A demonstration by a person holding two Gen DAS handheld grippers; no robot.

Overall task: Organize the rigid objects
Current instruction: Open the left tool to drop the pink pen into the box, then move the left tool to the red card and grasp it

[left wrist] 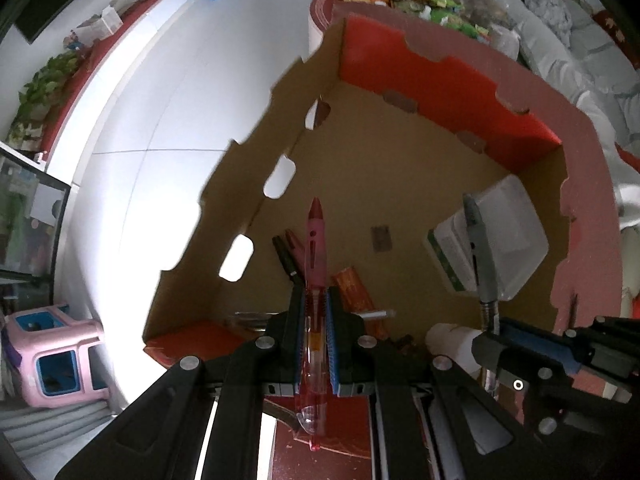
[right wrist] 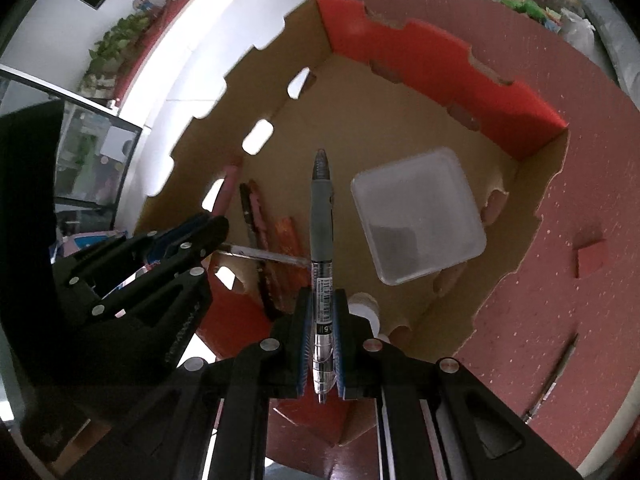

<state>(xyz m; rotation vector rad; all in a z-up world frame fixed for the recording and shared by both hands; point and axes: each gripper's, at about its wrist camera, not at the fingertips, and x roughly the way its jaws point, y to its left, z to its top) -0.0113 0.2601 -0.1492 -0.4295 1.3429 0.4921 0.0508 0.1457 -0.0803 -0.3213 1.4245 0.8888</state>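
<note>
Both tongs loaded above the cardboard box (right wrist: 400, 92).
Left tongs (left wrist: 316, 312) grasp pink pen (left wrist: 315, 240), right tongs (right wrist: 323, 312) grasp grey pen (right wrist: 321, 216); release high and your pens may bounce out.

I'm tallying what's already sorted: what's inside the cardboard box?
Inside the cardboard box lie a clear plastic container, a few pens and an orange packet. Both claws and their pens hide the near end.

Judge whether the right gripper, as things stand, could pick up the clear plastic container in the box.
Probably not yet: the right gripper is shut on the grey pen. Nothing covers the clear plastic container in the cardboard box.
</note>
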